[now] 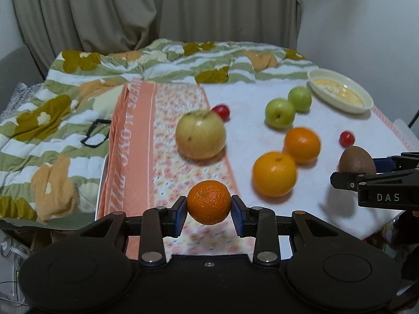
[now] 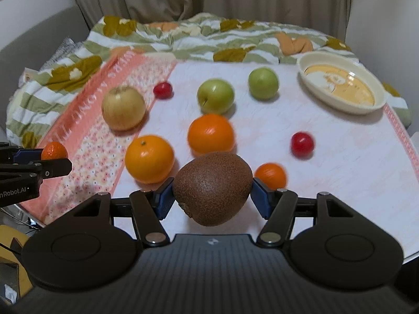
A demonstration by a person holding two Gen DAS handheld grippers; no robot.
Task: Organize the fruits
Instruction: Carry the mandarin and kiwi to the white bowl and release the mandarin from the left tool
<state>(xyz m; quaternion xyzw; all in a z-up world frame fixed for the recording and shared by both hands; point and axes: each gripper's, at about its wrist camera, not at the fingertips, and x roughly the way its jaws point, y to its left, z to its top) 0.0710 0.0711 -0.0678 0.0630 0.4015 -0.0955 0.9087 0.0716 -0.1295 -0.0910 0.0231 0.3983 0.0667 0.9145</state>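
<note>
My left gripper (image 1: 209, 206) is shut on a small mandarin (image 1: 209, 201), held above the pink patterned cloth (image 1: 167, 141). My right gripper (image 2: 212, 196) is shut on a brown kiwi (image 2: 212, 188), lifted over the table's near edge. On the white cloth (image 2: 340, 157) lie two oranges (image 2: 149, 159) (image 2: 210, 133), another small mandarin (image 2: 270, 175), two green apples (image 2: 215, 95) (image 2: 263, 82), a yellow apple (image 2: 123, 107) and two red cherry tomatoes (image 2: 302, 144) (image 2: 163, 90). In the left wrist view the kiwi (image 1: 357, 161) shows at the right edge.
A cream oval dish (image 2: 340, 86) stands at the back right of the table. A leaf-patterned quilt (image 1: 65, 104) covers the bed behind and to the left, with black glasses (image 1: 95, 133) on it. Curtains hang behind.
</note>
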